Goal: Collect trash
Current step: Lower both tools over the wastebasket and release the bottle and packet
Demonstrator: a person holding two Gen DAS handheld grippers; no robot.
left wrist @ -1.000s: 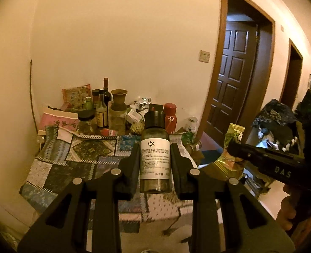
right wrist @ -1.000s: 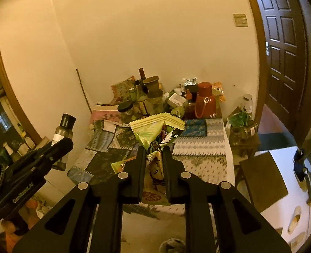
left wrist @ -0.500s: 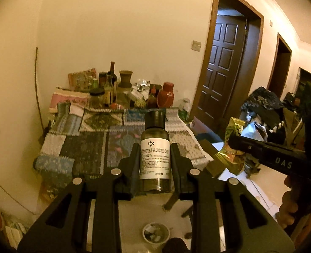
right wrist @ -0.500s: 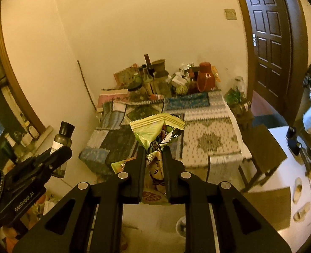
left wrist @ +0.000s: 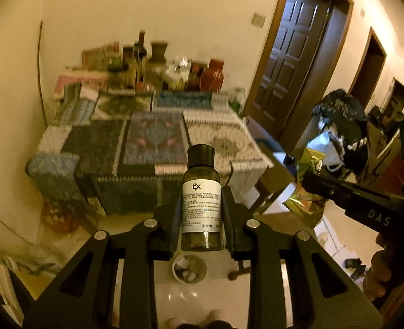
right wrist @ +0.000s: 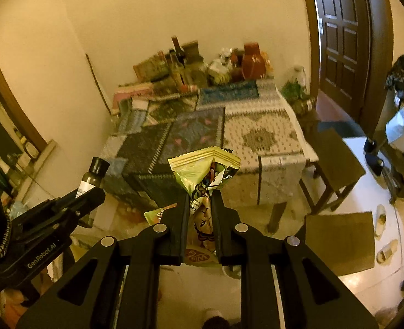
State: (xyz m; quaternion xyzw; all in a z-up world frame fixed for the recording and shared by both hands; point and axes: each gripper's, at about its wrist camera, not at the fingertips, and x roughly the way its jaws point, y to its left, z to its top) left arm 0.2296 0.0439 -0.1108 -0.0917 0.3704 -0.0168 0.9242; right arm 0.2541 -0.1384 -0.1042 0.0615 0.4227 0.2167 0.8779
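White bin (left wrist: 188, 268) shows only under left-view bottle (left wrist: 201, 200).

Colours and patterns, both wrist views

Left gripper (left wrist: 201, 208): black; bottle (left wrist: 201, 205) dark smoky olive, black cap, white label with dark print. Right gripper (right wrist: 200, 213): black; snack wrapper (right wrist: 206, 170) yellow-green with a zigzag-cut pale top edge and multicoloured cartoon print lower down. Tablecloth (left wrist: 152, 139): patchwork of dark, blue and white-grey panels with geometric motifs and zigzag borders. Jug (right wrist: 252, 61): red-brown. Door (right wrist: 341, 35): dark brown, panelled. Walls: plain cream. Floor (left wrist: 210, 296): glossy pale tile.
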